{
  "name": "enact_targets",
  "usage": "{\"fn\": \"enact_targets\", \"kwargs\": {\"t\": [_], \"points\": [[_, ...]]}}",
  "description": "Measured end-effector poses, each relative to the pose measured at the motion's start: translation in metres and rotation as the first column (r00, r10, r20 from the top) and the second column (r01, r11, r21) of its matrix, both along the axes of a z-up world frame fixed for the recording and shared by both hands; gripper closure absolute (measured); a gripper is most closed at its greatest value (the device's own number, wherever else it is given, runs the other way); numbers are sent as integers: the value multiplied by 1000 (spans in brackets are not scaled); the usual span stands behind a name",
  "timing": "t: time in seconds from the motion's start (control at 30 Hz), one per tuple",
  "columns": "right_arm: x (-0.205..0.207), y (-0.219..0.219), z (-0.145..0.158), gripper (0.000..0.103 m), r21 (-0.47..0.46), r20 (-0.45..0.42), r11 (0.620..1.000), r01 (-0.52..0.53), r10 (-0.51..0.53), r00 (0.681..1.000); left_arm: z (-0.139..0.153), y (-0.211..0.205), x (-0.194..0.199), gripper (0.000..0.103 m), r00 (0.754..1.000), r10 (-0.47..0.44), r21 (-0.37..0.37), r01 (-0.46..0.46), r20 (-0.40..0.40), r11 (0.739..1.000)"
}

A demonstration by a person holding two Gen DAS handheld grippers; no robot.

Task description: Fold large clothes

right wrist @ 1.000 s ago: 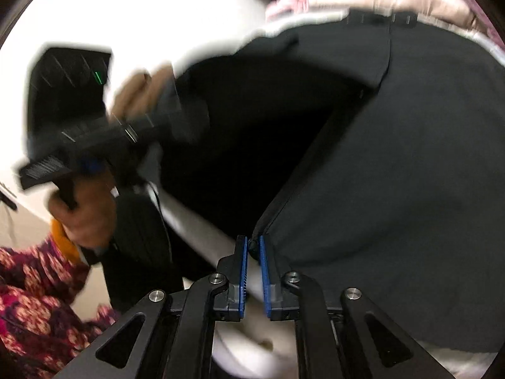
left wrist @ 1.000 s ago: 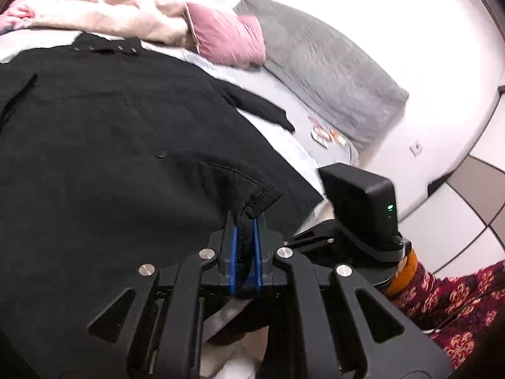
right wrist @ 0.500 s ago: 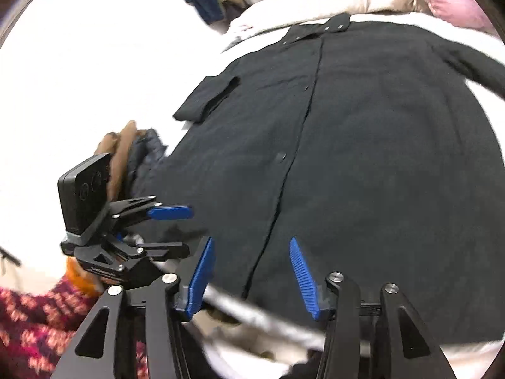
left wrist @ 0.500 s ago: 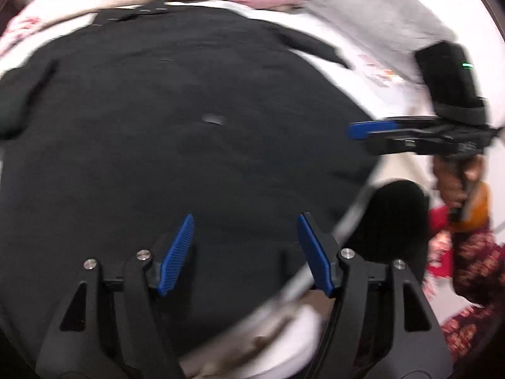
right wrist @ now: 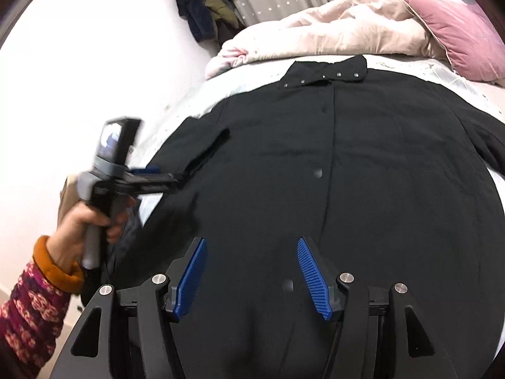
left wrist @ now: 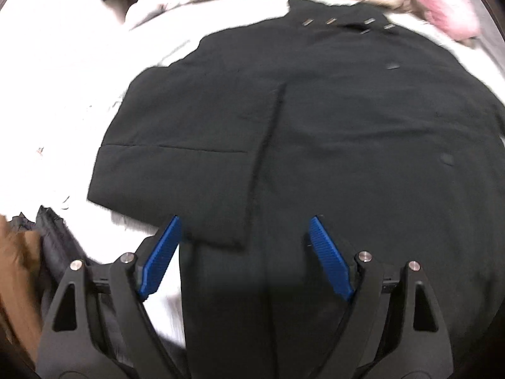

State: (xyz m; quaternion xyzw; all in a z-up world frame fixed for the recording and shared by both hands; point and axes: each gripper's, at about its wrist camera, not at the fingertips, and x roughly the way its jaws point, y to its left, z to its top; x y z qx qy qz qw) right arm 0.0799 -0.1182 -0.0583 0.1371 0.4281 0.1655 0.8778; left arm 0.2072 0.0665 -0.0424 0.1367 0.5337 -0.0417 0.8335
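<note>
I hold both tools above the black coat (right wrist: 363, 195), which lies face up and spread flat on the bed (right wrist: 176, 117), collar (right wrist: 325, 74) toward the bunched duvet (right wrist: 331, 28) and pink pillow (right wrist: 460, 31). This flat layout gives me clean fold lines along the button placket.

The left hand-held gripper (left wrist: 246, 255) is released: its jaws have just been opening, and they stand wide over the cuff end of the sleeve (left wrist: 183, 158), nothing pressed between the pads. The sleeve lies folded across the coat's front (its square cuff edge sits just beside the left pad), so I judge this side's fold is placed.

The right hand-held gripper (right wrist: 252, 278) is also released, jaws just opened, hovering over the lower front panel with no cloth pinched.

Open room: white bedding shows beyond the coat's left edge; the far sleeve runs out of frame at the right. A dark garment (left wrist: 47, 237) sits at the bed's near corner, so keep clear there.
</note>
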Motion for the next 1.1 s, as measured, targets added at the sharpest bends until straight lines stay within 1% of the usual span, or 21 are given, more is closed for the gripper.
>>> {"fn": "enact_targets", "kwargs": {"t": [0.07, 0.13, 0.17, 0.2, 0.3, 0.37, 0.47, 0.53, 0.57, 0.6, 0.63, 0.7, 0.73, 0.77, 0.8, 0.83, 0.87, 0.9, 0.93, 1.0, 1.1], "points": [[19, 2, -7, 42, 6, -1, 1000, 17, -17, 1000, -20, -1, 15, 21, 1000, 16, 14, -16, -19, 1000], [34, -2, -21, 42, 3, -23, 999, 34, -34, 999, -28, 7, 23, 46, 1000, 25, 29, -26, 10, 999], [38, -4, -28, 42, -8, -44, 999, 44, -44, 998, -22, 12, 25, 81, 999, 29, 11, -30, 29, 1000], [41, -9, -39, 42, -25, -75, 998, 59, -61, 995, -9, 20, 27, 91, 998, 45, -42, -43, 39, 998], [45, -23, -60, 42, 2, -144, 996, 91, -90, 985, 43, 51, 30, 92, 980, 154, -146, -136, 122, 980], [47, -33, -66, 42, 35, -176, 992, 123, -115, 978, 90, 86, 33, 93, 945, 264, -208, -224, 193, 952], [47, -40, -68, 42, 53, -182, 985, 163, -151, 972, 146, 148, 38, 93, 844, 433, -196, -388, 318, 900], [44, -40, -66, 42, 55, -169, 985, 163, -152, 974, 167, 197, 41, 93, 749, 538, -154, -523, 386, 838], [48, -38, -66, 42, 54, -166, 985, 163, -153, 974, 170, 220, 43, 93, 700, 583, -122, -592, 413, 797], [47, -37, -65, 42, 53, -162, 985, 162, -151, 975, 169, 248, 45, 96, 632, 628, -63, -680, 455, 730], [46, -37, -64, 42, 54, -160, 985, 161, -151, 975, 165, 268, 46, 96, 589, 651, -16, -736, 478, 677], [47, -37, -65, 42, 56, -159, 985, 163, -153, 975, 150, 316, 53, 95, 511, 739, 77, -841, 440, 536], [46, -37, -64, 42, 57, -158, 985, 165, -155, 975, 144, 337, 51, 95, 480, 791, 37, -862, 380, 505], [46, -39, -64, 42, 55, -156, 984, 172, -161, 975, 139, 351, 47, 94, 463, 827, -56, -862, 321, 504], [44, -41, -64, 42, 54, -153, 983, 178, -168, 974, 135, 354, 48, 85, 471, 834, -100, -851, 289, 515], [45, -43, -64, 42, 53, -150, 981, 189, -179, 972, 130, 350, 55, 68, 505, 818, -83, -835, 276, 544], [44, -45, -63, 42, 54, -150, 979, 198, -188, 971, 126, 341, 65, 58, 549, 792, -52, -812, 268, 581], [46, -46, -65, 42, 55, -154, 976, 211, -200, 967, 118, 326, 78, 39, 617, 746, -20, -767, 249, 641], [48, -48, -67, 42, 57, -160, 975, 216, -204, 966, 109, 310, 93, 31, 672, 706, -5, -724, 221, 690], [49, -49, -72, 42, 61, -178, 974, 217, -204, 963, 91, 282, 117, 31, 768, 622, 16, -631, 155, 775], [50, -48, -78, 42, 31, -193, 976, 213, -204, 960, 70, 239, 142, 31, 856, 510, 49, -514, 85, 856]]}}
